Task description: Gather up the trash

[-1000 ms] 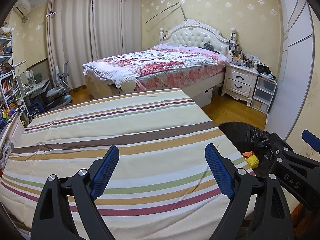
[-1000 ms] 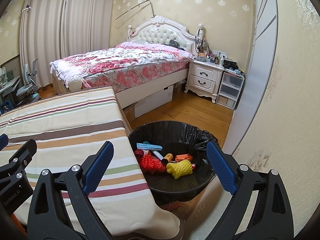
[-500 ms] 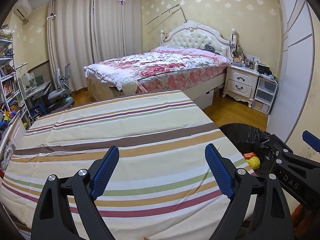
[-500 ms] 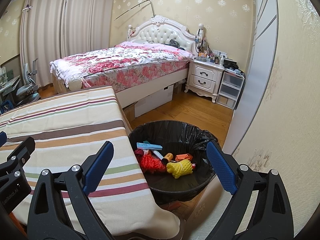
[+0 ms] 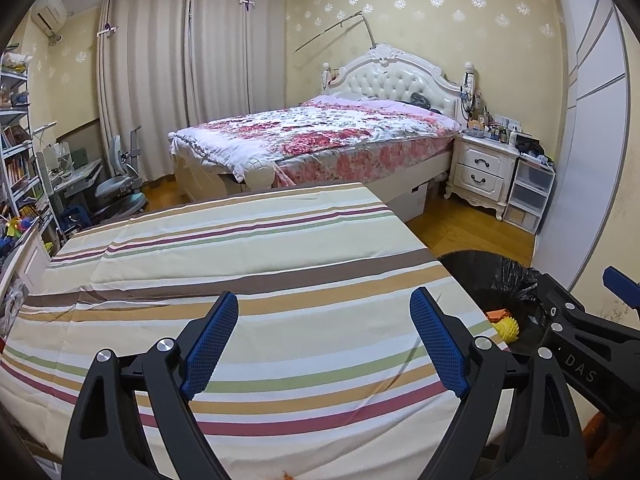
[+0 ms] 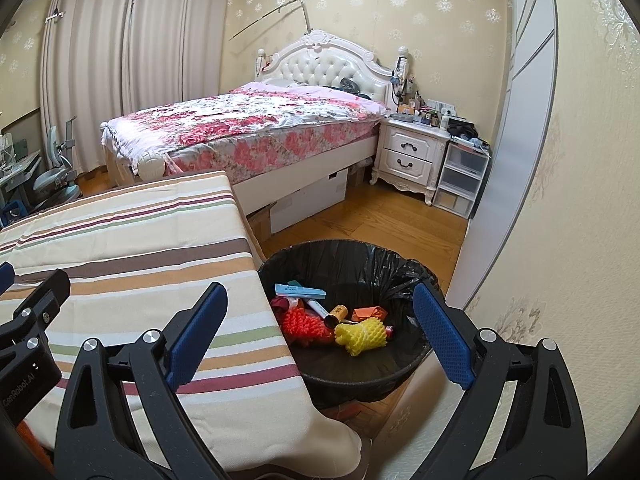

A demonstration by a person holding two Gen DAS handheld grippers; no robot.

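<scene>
A black-lined trash bin [image 6: 400, 268] stands on the floor beside the striped table [image 6: 120, 240]. It holds trash: a yellow foam net [image 6: 360, 334], a red foam net [image 6: 300, 322], a blue-white box [image 6: 300, 290], a small can [image 6: 336, 314] and an orange scrap [image 6: 370, 313]. My right gripper [image 6: 320, 336] is open and empty, over the table edge and the bin. My left gripper [image 5: 324, 340] is open and empty above the striped tablecloth [image 5: 240, 264]. The bin [image 5: 500, 280] shows at right in the left wrist view, behind the right gripper's body [image 5: 580, 332].
A bed with a floral cover [image 6: 248, 124] stands behind the table. A white nightstand [image 6: 412, 160] and plastic drawers [image 6: 460, 180] are by the wall. A desk, chair [image 5: 120, 188] and bookshelves [image 5: 20, 168] are at the far left. Wardrobe door [image 6: 516, 140] at right.
The left wrist view has lifted slightly, showing a little more of the room. Both grippers stay open and empty; the right one has barely moved.
</scene>
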